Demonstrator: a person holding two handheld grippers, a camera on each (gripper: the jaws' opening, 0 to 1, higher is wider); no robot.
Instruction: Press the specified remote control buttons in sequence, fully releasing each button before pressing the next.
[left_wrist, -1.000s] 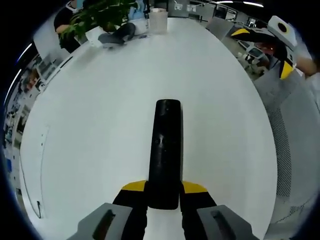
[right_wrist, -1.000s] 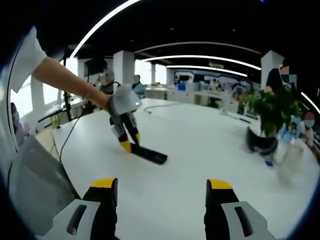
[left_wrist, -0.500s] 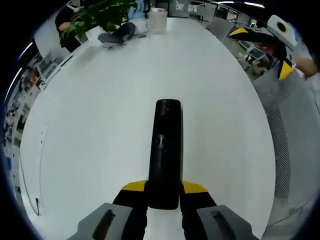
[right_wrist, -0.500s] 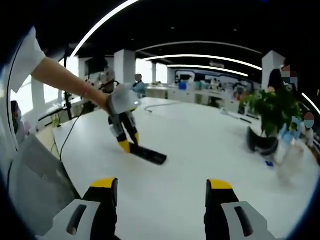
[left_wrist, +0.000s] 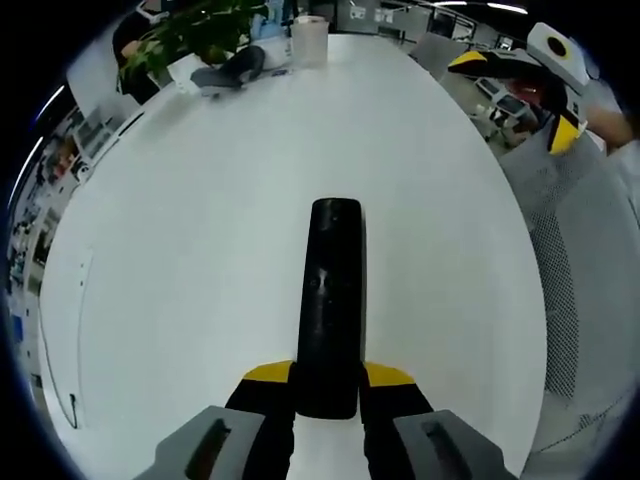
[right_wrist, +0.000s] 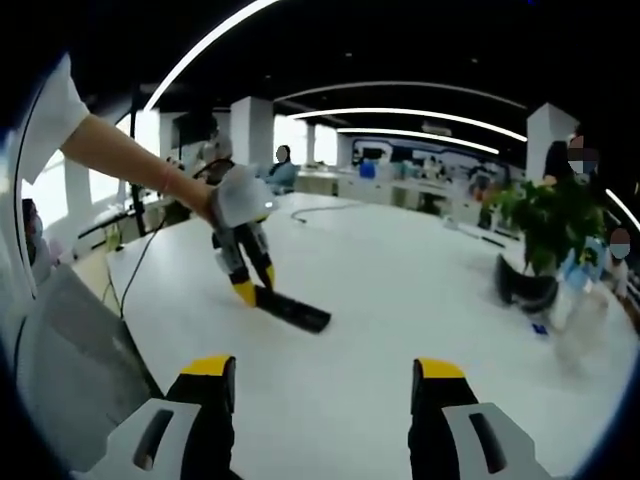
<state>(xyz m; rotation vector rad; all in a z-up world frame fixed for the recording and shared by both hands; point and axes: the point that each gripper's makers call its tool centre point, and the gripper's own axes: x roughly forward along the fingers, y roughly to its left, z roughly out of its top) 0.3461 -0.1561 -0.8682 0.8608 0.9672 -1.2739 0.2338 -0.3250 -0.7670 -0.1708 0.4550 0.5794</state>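
Remote (left_wrist: 328, 300) is the thing to watch, a long black one lying flat on the big white table (left_wrist: 180, 250); the left gripper (left_wrist: 328, 388) has its yellow-tipped jaws squeezed in on the near end of it, one on each side, so it's properly pinched. From the right gripper view you get the same thing side-on: left gripper (right_wrist: 247, 290) angled down with the person's hand (right_wrist: 232, 198) on top, remote (right_wrist: 290, 308) sticking out along the tabletop toward the middle of the table (right_wrist: 400, 300). Right gripper (right_wrist: 325, 385) hangs above the near edge, well apart from the remote, jaws spread wide with nothing between them; in the left gripper view it's up off the far right edge (left_wrist: 515, 85), too small there to judge the gap. Far end of the table has a potted plant (right_wrist: 545, 235), with a clear plastic cup (right_wrist: 583, 305) just beside it.
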